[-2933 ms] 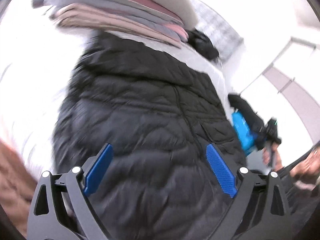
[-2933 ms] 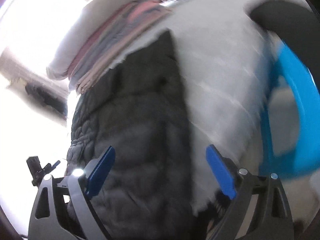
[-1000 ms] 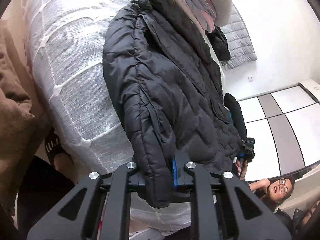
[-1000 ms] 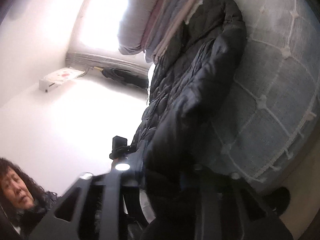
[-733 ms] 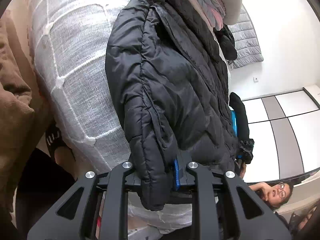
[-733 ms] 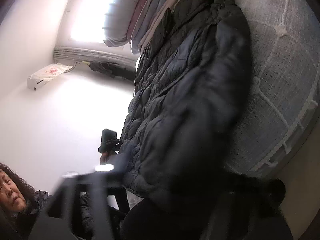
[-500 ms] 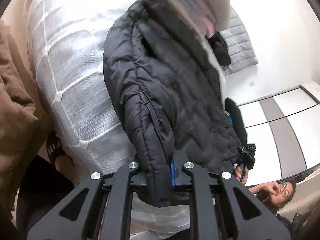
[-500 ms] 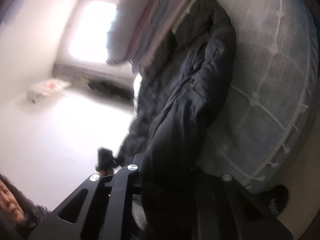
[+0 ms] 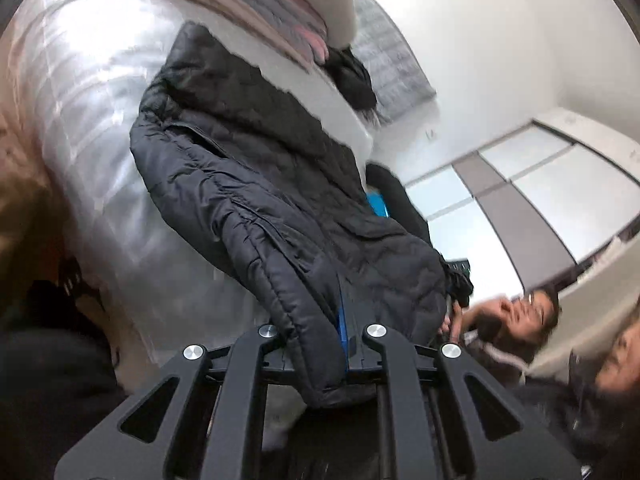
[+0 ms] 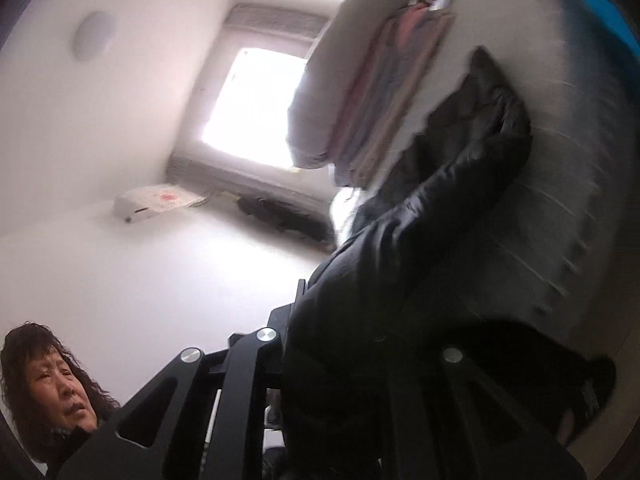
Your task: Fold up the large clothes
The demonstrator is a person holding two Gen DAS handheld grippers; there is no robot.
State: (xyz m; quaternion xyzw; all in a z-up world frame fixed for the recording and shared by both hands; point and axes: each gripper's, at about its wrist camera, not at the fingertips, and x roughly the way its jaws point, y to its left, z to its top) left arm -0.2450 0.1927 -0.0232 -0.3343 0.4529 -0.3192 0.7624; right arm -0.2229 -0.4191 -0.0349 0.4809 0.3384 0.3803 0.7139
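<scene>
Jacket (image 9: 280, 200), black, quilted and puffy, hangs clamped in both claws.

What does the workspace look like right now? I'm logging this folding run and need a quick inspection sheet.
Surface: white quilted mattress, bare beside the jacket.
Job's things: black puffer jacket lying on the mattress, its near edge lifted by both grippers.
Clutter: stack of folded bedding at the far end; small dark garment next to it.
Grippers: left gripper shut on the jacket's edge; right gripper buried in jacket fabric, apparently shut on it.
Cables: nothing seen.
Surroundings: bright window, wall air conditioner, wardrobe doors, onlookers at the frame edges.
</scene>
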